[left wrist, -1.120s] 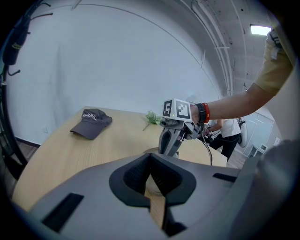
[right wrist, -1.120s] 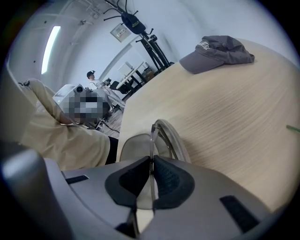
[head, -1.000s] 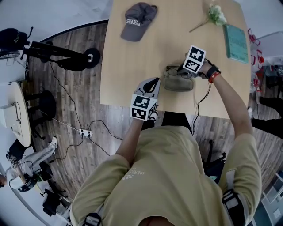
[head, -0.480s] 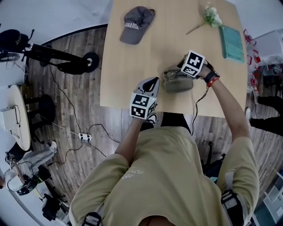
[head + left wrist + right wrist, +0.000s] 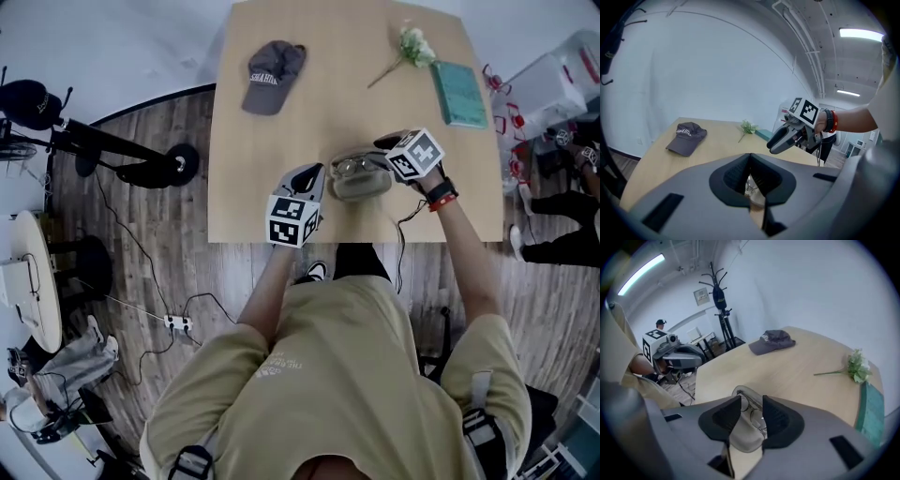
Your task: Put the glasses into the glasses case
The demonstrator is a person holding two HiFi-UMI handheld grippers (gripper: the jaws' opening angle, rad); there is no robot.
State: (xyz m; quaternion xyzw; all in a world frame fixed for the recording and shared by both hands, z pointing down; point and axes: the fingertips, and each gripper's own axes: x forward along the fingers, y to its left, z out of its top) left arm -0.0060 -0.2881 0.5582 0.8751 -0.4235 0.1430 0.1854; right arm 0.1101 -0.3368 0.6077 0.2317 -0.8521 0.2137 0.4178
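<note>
The grey glasses case [image 5: 361, 178] lies open near the front edge of the wooden table [image 5: 281, 131], with the glasses [image 5: 354, 166] resting in it. My right gripper [image 5: 386, 144] hovers just right of and above the case. Its jaws have just been opening wide and then easing in slightly, and they stand open and hold nothing. In the right gripper view the glasses [image 5: 756, 417] and the case [image 5: 746, 436] show below the gap. My left gripper [image 5: 314, 174] hangs left of the case, above the table's edge, with its jaws closed together [image 5: 750, 157] and nothing between them.
A grey cap [image 5: 272, 64] lies at the table's far left. A flower sprig [image 5: 403, 47] and a green book [image 5: 459, 94] lie at the far right. A power strip and cables [image 5: 178, 322] trail on the floor to the left. Bins and a person stand to the right.
My right gripper has let go of the glasses, opened, and lifted back to the right of the case. The glasses now lie in the case. My left gripper has risen slightly.
</note>
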